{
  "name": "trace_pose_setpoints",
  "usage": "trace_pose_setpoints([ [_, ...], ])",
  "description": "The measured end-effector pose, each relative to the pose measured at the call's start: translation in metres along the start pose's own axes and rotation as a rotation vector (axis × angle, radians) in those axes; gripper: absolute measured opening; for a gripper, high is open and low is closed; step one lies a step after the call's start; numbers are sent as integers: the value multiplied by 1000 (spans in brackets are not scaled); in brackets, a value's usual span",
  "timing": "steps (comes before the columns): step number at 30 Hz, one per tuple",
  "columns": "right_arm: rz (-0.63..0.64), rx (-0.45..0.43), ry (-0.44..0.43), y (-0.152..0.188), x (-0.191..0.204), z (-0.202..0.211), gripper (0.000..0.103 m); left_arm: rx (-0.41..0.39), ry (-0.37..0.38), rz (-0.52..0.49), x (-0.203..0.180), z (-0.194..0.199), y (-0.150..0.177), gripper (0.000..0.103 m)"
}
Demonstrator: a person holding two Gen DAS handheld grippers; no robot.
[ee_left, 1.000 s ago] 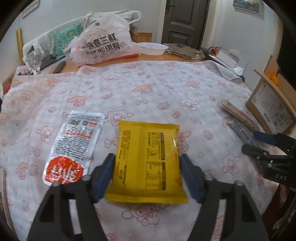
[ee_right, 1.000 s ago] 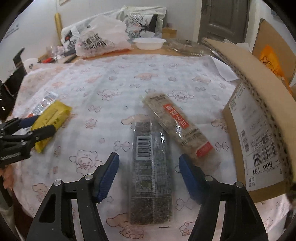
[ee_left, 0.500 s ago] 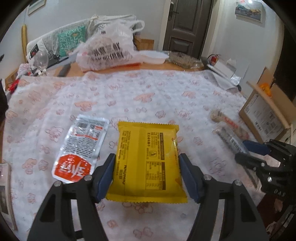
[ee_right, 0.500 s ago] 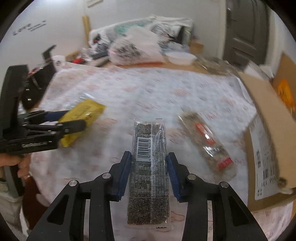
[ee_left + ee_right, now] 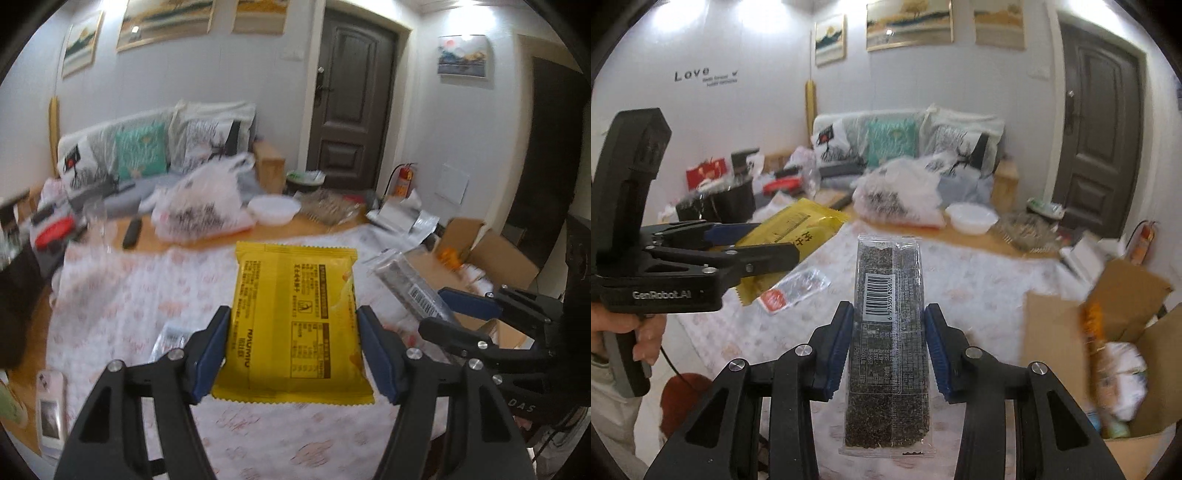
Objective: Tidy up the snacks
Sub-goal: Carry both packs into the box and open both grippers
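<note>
The left claw (image 5: 293,349) pinches a yellow snack packet (image 5: 295,325), held in the air above the desk (image 5: 118,295). The right claw (image 5: 888,345) pinches a dark seaweed pack (image 5: 888,332), also held aloft, beside an open cardboard box (image 5: 1056,332) of snacks.

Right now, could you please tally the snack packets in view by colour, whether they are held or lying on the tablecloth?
Yellow packet: 1
Dark seaweed packet: 1
Clear packet with red label: 1
Total: 3
</note>
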State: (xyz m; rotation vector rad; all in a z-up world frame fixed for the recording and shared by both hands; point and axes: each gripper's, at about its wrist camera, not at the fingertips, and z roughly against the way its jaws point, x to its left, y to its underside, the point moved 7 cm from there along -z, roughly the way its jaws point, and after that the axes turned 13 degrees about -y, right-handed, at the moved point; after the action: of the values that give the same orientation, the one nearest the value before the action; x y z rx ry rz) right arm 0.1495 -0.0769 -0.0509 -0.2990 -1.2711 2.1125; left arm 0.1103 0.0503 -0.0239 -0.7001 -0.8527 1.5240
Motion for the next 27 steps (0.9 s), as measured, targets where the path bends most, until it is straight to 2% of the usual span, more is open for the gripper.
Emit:
trace_pose_setpoints([
  [7, -76, -89, 68, 6, -59, 64, 35, -50, 92, -80, -89, 20, -35, 65],
  [14, -179, -107, 181, 37, -139, 108, 35, -30, 221, -183, -201, 9, -52, 65],
  [20, -244, -91, 230, 60, -197, 122, 35, 34, 275, -236, -271, -20, -51, 65],
  [27, -253, -47, 231, 71, -233, 111, 35, 106, 286, -259, -313, -56, -49, 65],
])
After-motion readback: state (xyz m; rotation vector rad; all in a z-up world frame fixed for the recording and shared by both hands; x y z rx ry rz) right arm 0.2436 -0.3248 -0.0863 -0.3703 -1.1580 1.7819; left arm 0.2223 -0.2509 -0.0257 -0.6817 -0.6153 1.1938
